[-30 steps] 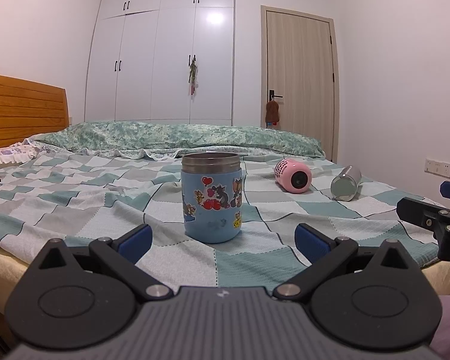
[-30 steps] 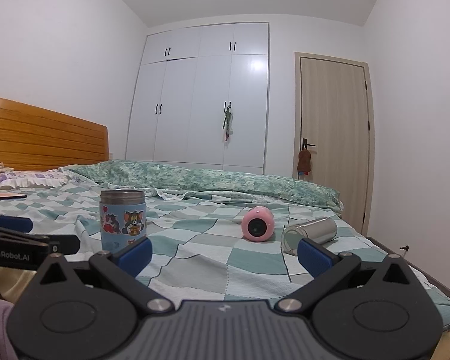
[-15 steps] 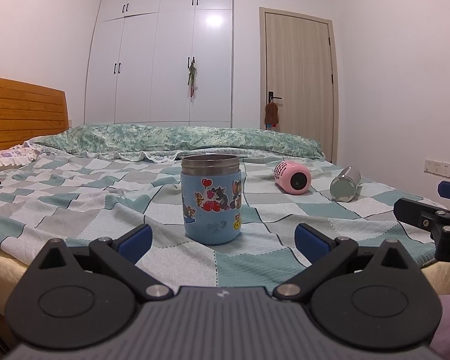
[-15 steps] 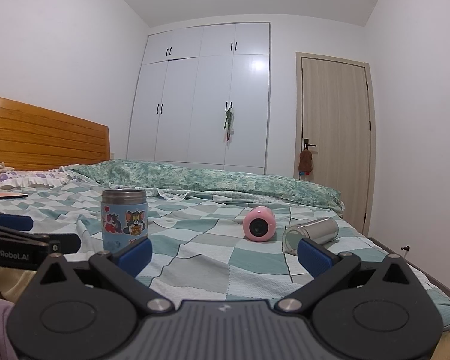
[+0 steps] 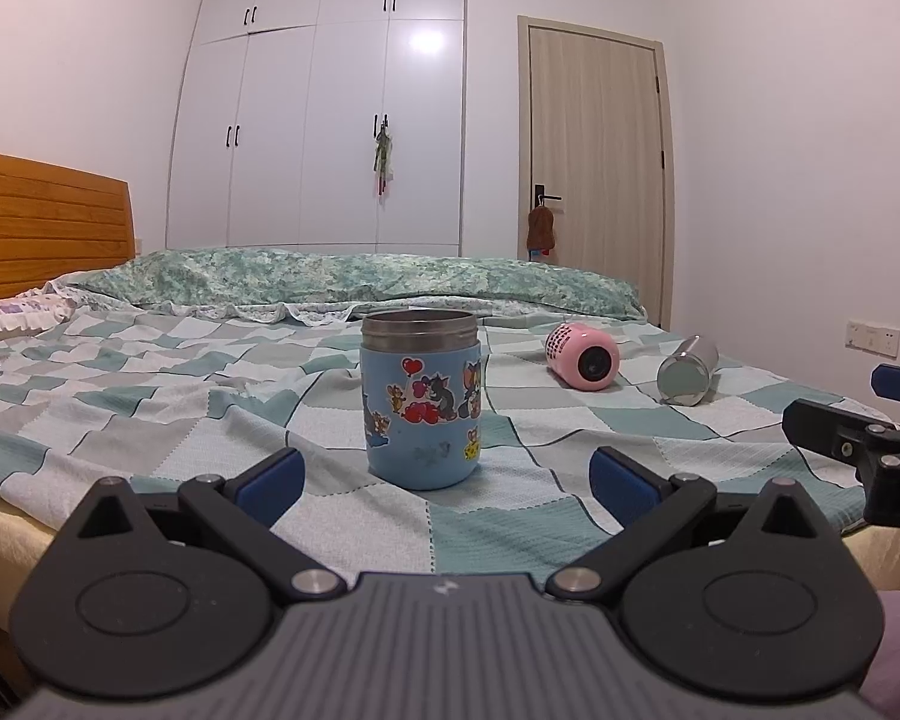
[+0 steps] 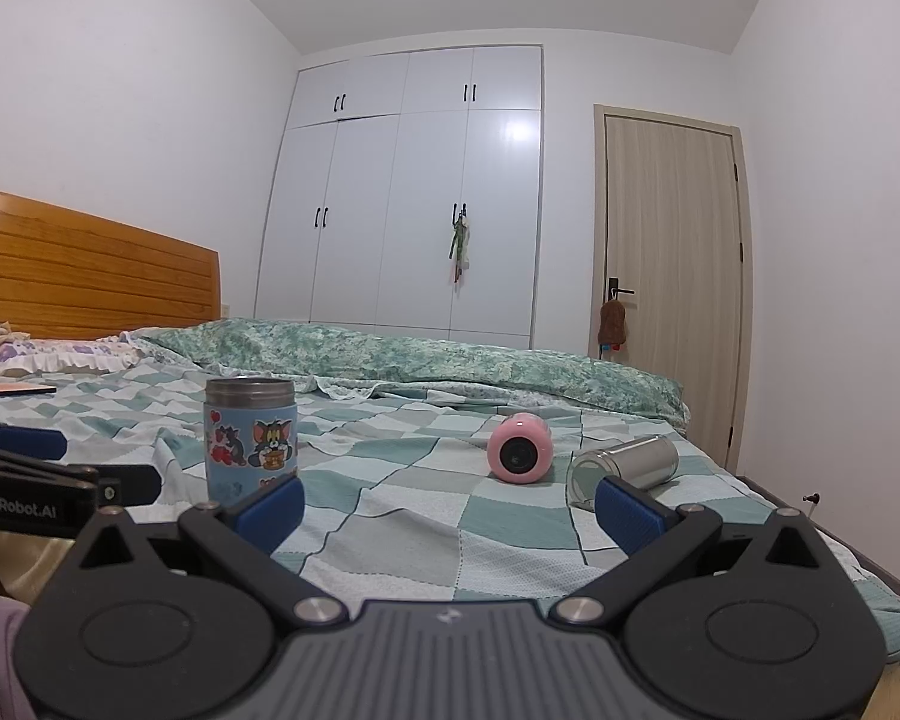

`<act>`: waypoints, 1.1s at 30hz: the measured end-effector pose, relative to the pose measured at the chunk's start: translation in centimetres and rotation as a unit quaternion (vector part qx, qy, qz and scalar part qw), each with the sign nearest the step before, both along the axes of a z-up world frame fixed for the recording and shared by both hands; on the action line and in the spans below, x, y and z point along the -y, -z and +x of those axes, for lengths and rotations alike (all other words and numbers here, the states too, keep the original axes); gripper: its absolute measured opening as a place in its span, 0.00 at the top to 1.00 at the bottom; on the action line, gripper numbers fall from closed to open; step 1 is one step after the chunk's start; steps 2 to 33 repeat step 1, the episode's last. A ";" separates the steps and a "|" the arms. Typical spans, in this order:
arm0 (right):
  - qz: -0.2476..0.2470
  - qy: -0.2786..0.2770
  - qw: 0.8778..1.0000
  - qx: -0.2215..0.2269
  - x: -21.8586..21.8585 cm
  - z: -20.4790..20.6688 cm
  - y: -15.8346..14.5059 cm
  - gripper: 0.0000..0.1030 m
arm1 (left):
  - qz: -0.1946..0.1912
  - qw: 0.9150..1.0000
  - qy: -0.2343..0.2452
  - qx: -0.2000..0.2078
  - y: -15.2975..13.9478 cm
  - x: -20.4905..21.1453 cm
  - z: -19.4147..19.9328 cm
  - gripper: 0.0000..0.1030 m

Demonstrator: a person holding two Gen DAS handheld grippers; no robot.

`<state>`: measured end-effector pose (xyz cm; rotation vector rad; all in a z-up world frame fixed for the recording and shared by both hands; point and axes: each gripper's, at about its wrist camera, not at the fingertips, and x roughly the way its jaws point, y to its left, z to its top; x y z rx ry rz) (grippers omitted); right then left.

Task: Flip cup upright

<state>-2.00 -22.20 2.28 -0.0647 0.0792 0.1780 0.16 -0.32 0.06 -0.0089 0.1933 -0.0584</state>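
Observation:
A blue cartoon-sticker cup (image 5: 421, 399) with a steel rim stands upright on the checked bedspread (image 5: 150, 414), just ahead of my open, empty left gripper (image 5: 444, 474). It also shows in the right wrist view (image 6: 251, 435). A pink cup (image 5: 582, 355) lies on its side further back right, also seen from the right wrist (image 6: 520, 447). A steel cup (image 5: 687, 371) lies on its side beside it, and in the right wrist view (image 6: 624, 468) it is just beyond my open, empty right gripper (image 6: 450, 504).
A rolled green floral quilt (image 5: 354, 285) lies across the far side of the bed. A wooden headboard (image 5: 42, 222) is at the left. White wardrobe (image 5: 330, 120) and a door (image 5: 594, 174) stand behind. The bed's near edge is under both grippers.
Both grippers have tilted or lowered slightly; the view sits a little lower on the bed. The cups have not moved. Both grippers stay open.

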 end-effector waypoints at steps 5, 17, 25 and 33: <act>0.000 0.000 1.000 0.000 0.0 0.0 0.0 0.00 | 0.000 1.000 0.000 0.000 0.0 0.0 0.0 0.00; 0.000 0.000 1.000 0.000 0.0 0.0 0.0 0.00 | 0.000 1.000 0.000 0.000 0.0 0.0 0.0 0.00; 0.000 0.000 1.000 0.000 0.0 0.0 0.0 0.00 | 0.000 1.000 0.000 0.000 0.0 0.0 0.0 0.00; 0.000 0.000 1.000 0.000 0.0 0.0 0.0 0.00 | 0.000 1.000 0.000 0.000 0.0 0.0 0.0 0.00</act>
